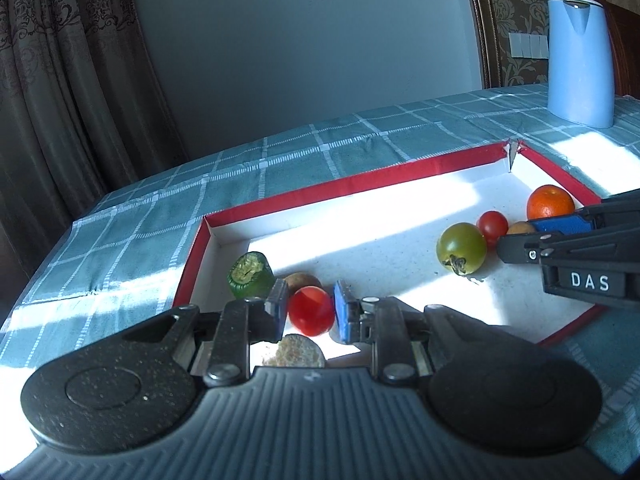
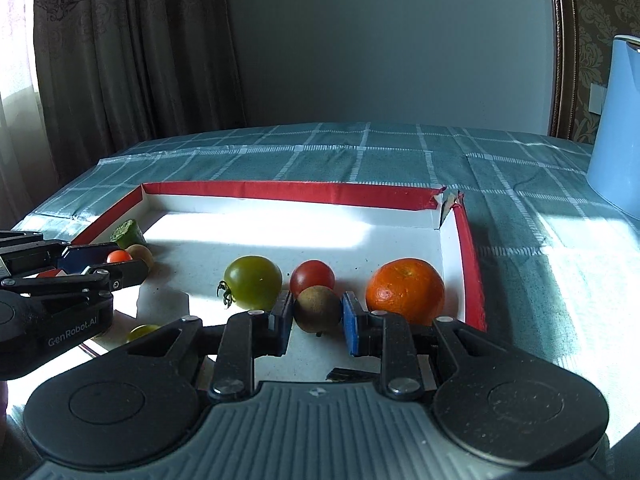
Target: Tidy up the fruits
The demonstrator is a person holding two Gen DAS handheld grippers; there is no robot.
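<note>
A small red cherry tomato [image 1: 311, 311] sits clamped in the left gripper [image 1: 311, 312] over the red-rimmed white cardboard tray [image 1: 400, 176]. The right gripper [image 2: 316, 311], angled downward, grasps a round brown fruit [image 2: 317, 309] beside the orange [image 2: 405, 285]. Writing reads "DAS" and "GenRobot.AI".

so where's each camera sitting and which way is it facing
left wrist: on the left tool, looking forward and down into the red-rimmed box; its fingers flank a red cherry tomato; right tool enters at right.
right wrist: on the right tool, same direction; fingers flank a brown fruit; left tool at left.
shared: box, green tomato, orange, blue kettle.
</note>
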